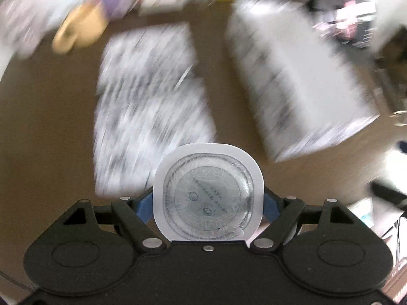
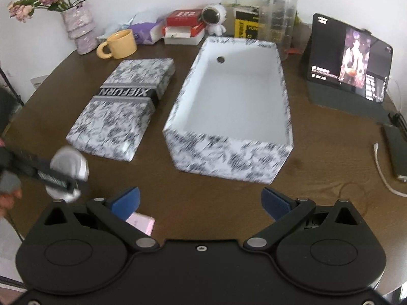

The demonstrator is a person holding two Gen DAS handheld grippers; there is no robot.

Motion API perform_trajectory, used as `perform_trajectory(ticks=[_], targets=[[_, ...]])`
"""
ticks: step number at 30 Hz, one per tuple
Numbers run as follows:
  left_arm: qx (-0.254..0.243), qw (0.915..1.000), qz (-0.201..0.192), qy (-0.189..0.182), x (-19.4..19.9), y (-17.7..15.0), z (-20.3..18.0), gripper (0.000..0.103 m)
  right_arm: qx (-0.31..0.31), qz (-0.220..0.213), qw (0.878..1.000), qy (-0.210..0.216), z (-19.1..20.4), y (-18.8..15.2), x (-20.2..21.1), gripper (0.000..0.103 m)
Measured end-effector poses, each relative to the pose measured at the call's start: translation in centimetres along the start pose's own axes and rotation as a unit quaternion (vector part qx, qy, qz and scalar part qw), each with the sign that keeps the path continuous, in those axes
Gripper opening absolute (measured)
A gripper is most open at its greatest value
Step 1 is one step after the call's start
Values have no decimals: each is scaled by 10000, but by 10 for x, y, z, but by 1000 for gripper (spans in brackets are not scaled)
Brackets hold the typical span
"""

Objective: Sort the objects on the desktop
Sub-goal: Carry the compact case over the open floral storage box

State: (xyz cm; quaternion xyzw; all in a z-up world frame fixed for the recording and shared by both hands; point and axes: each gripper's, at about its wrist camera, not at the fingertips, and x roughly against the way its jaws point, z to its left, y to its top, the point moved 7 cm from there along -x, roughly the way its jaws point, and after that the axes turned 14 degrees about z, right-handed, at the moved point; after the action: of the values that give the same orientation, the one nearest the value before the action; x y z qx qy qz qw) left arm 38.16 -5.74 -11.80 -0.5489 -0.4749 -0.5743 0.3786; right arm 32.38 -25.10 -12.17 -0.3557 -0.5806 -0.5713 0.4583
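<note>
My left gripper (image 1: 208, 204) is shut on a white rounded pod with a clear foil lid (image 1: 208, 193), held above the brown desk; that view is motion-blurred. The left gripper with the pod (image 2: 70, 164) also shows at the left of the right wrist view. An open patterned box (image 2: 234, 106) stands on the desk, white inside and holding nothing. Its patterned lid (image 2: 127, 106) lies to its left. My right gripper (image 2: 201, 202) is open and empty, near the desk's front edge, in front of the box. A pink item (image 2: 142, 223) lies under its left finger.
At the back stand a yellow mug (image 2: 119, 44), a flower vase (image 2: 80, 29), red and white boxes (image 2: 184, 26), an astronaut figure (image 2: 215, 19) and a clear jug (image 2: 282, 17). A tablet on a stand (image 2: 351, 61) and a phone with cable (image 2: 396, 152) are at the right.
</note>
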Motion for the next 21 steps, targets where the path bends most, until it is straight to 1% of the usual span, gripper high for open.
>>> perform_trajectory(ticks=[2, 4, 5, 8, 10, 12, 14, 16, 17, 19, 21], targets=[[-414, 9986, -312, -90, 20, 37, -23, 80, -18, -50, 10000, -54, -8, 10, 2, 103], [-852, 9946, -552, -200, 33, 72, -44, 80, -40, -85, 9999, -80, -17, 23, 4, 103], [-1039, 9922, -640, -259, 29, 92, -51, 80, -47, -103, 9999, -88, -21, 29, 4, 103], [-1516, 9854, -723, -285, 26, 139, -78, 80, -1, -164, 9998, -118, -31, 50, 7, 103], [-1852, 9797, -751, -157, 17, 167, -98, 80, 125, -227, 9994, -242, -36, 65, 8, 103], [-2173, 9732, -746, 99, 2, 189, -114, 80, 286, -286, 9983, -422, -39, 79, 7, 103], [-2359, 9694, -608, 311, -23, 213, -123, 80, 423, -270, 9977, -449, -40, 92, 2, 103], [-2493, 9669, -364, 409, -46, 229, -132, 80, 497, -224, 9977, -397, -41, 103, -5, 103], [-2565, 9652, -254, 442, -53, 233, -134, 80, 502, -189, 9979, -373, -42, 107, -9, 103], [-2763, 9595, -50, 550, -76, 241, -138, 80, 516, -119, 9980, -337, -44, 115, -18, 103], [-3004, 9512, 74, 699, -94, 244, -141, 80, 562, -43, 9980, -290, -45, 120, -27, 103]])
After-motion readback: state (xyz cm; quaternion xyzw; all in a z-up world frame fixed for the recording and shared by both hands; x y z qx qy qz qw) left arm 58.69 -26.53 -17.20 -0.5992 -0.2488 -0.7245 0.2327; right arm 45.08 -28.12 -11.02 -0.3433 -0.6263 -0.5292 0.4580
